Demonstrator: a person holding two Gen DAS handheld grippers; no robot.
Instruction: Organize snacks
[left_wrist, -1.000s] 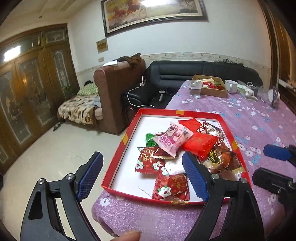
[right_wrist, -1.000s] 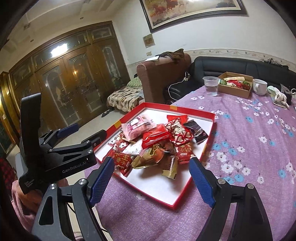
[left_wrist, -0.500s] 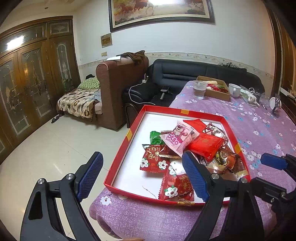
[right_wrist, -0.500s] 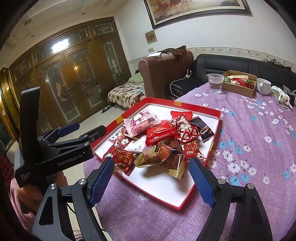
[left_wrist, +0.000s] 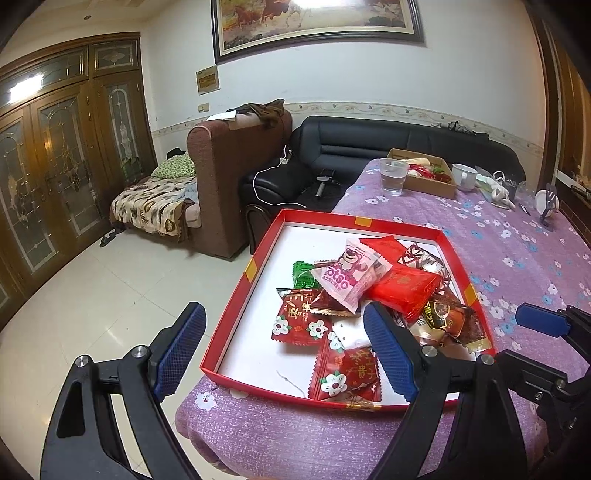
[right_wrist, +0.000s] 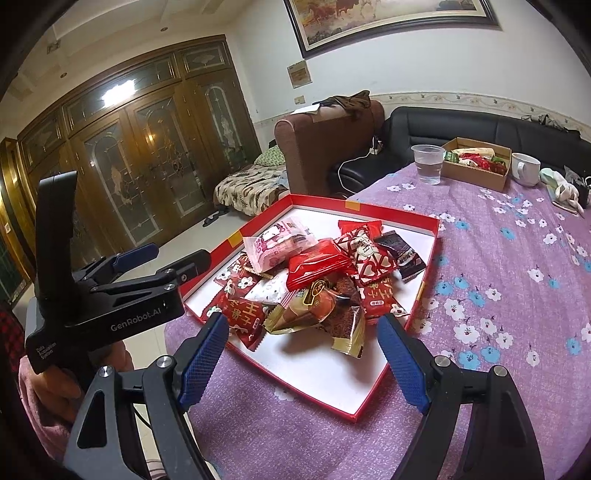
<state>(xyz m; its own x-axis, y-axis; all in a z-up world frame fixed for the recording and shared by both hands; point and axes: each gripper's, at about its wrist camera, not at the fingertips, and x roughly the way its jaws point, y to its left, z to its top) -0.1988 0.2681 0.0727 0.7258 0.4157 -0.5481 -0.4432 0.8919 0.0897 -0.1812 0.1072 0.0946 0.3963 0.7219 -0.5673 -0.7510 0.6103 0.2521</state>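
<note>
The snacks (right_wrist: 314, 280) are lying in a loose pile inside a shallow red tray (left_wrist: 236, 317) with a white floor, and this tray is sitting at the near corner of the table (right_wrist: 517, 266), which is wearing a purple cloth with small flowers. A pink packet (left_wrist: 347, 275) is resting on top of the pile, leaning on a plain red packet (left_wrist: 404, 288). The left gripper (left_wrist: 284, 350) is hovering above the near edge of the tray with its jaws spread wide and nothing between them. The right gripper (right_wrist: 303, 358) is hanging over the same corner, its jaws also standing wide apart and empty. At the far edge of the table a clear plastic cup (right_wrist: 427, 163), a cardboard box (right_wrist: 476, 162) and a white mug (right_wrist: 524, 168) are standing side by side.
</note>
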